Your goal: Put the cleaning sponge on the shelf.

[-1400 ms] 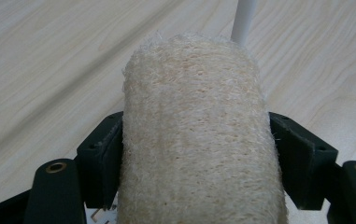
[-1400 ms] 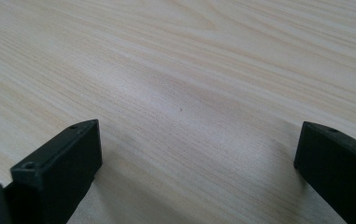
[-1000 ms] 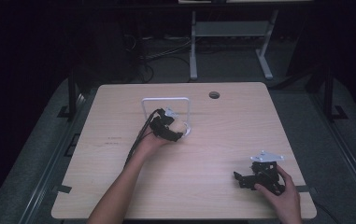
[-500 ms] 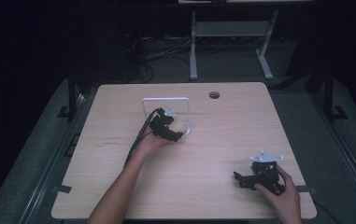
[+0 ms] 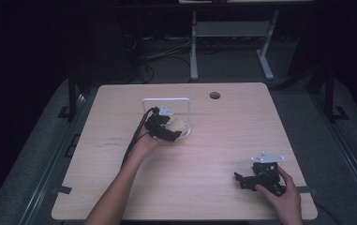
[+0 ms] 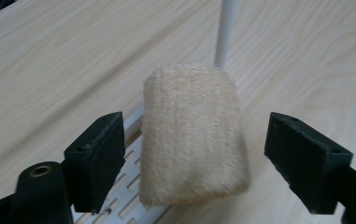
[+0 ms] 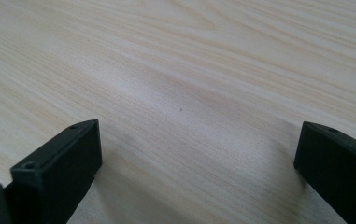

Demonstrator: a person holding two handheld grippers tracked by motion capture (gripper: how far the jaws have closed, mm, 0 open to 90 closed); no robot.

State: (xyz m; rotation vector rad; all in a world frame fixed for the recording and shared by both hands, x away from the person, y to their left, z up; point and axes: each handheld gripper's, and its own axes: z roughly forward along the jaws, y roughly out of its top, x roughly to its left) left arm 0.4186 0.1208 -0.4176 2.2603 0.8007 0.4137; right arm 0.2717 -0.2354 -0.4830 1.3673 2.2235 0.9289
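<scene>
Your left gripper [image 5: 178,132] is near the middle of the wooden surface [image 5: 213,140], just beside a white wire rack [image 5: 167,100] that stands upright there. In the left gripper view, a beige knitted cloth piece [image 6: 192,135] stands between the two black fingers [image 6: 96,158]. The fingers have just been opening and are now wide apart. There is a clear gap on the right side of the cloth, and the left finger is very close to it, but I cannot tell if it touches. The cloth rests over the slotted white base of the rack [image 6: 133,191], and a thin white rod [image 6: 225,30] rises right behind it.

Your right gripper [image 5: 249,180] lies low near the front right corner of the surface, well apart from the rack. In the right gripper view its fingers [image 7: 59,172] are spread wide over bare wood, with nothing between them.
</scene>
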